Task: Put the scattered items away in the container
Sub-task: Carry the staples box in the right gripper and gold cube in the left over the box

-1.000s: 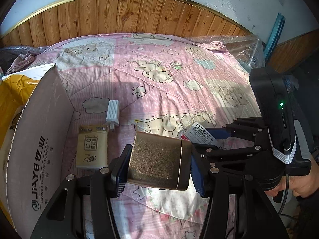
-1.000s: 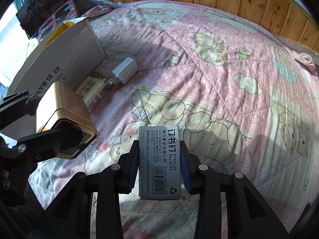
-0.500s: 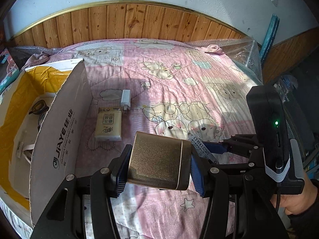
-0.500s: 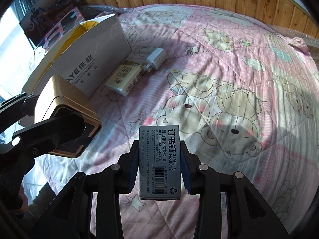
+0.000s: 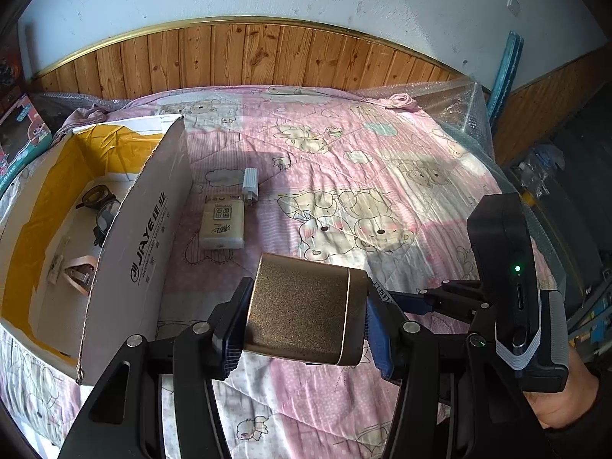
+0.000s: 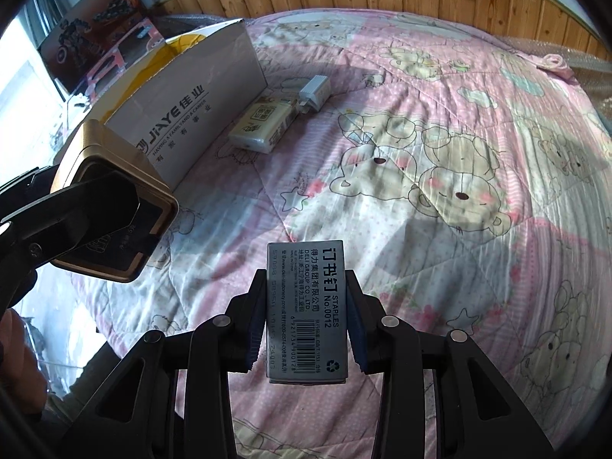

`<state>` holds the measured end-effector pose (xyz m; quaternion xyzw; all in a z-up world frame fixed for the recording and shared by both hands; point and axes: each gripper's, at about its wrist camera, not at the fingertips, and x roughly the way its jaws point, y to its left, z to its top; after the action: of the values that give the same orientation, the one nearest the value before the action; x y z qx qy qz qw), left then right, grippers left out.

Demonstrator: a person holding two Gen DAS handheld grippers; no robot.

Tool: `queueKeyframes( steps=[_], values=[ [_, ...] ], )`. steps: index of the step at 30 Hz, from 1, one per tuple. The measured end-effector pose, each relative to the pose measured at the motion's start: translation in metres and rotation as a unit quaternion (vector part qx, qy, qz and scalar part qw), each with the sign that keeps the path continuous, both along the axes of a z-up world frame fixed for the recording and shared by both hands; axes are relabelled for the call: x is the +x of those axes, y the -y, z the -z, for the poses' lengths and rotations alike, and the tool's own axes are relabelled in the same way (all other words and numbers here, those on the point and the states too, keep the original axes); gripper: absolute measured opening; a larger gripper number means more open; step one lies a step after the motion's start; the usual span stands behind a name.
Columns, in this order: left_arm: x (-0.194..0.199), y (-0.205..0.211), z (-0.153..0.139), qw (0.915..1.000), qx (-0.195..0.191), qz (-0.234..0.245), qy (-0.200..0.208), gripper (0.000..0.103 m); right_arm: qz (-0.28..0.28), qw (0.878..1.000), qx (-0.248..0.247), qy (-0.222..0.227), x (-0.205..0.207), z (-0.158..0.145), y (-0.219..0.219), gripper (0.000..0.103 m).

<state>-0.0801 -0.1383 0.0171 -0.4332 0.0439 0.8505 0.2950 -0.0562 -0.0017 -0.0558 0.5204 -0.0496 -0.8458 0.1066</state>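
My left gripper (image 5: 304, 319) is shut on a gold metal tin (image 5: 306, 311), held above the pink quilt just right of the open cardboard box (image 5: 141, 244). That tin (image 6: 111, 206) shows at the left of the right wrist view. My right gripper (image 6: 306, 325) is shut on a grey staples box (image 6: 306, 313), also lifted off the bed. On the quilt beside the box wall lie a tissue pack (image 5: 223, 222) and a white charger plug (image 5: 250, 186). Inside the box sit glasses (image 5: 100, 206) and a pale strap item (image 5: 74, 271).
A wooden headboard (image 5: 244, 57) and a white wall close the far side. Bubble wrap (image 5: 455, 103) covers the bed's far right corner. Toy boxes (image 6: 88, 34) stand left of the bed. A hand (image 5: 558, 394) holds the right gripper's handle at lower right.
Both grippers have pulled back and risen with their items, so the bed looks farther off. The cardboard box's inside and its contents have come into the left wrist view.
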Motion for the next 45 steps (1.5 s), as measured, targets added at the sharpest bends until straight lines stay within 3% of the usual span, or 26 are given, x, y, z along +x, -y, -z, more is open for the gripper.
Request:
queueKeyframes(
  steps=[18,35,45],
  values=[
    [0.036,0.033,0.014,0.9999,0.0,0.004,0.013,0.055,0.043,0.999,-0.025,-0.011,0.034,-0.001,0.015,0.039],
    [0.034,0.062,-0.024,0.9985,0.051,-0.013,-0.012,0.055,0.034,0.999,-0.019,-0.038,0.037,-0.037,0.042,0.039],
    [0.008,0.079,-0.04,0.9974,0.068,-0.021,-0.012,0.055,0.05,0.996,-0.013,-0.072,0.037,-0.067,0.055,0.039]
  ],
)
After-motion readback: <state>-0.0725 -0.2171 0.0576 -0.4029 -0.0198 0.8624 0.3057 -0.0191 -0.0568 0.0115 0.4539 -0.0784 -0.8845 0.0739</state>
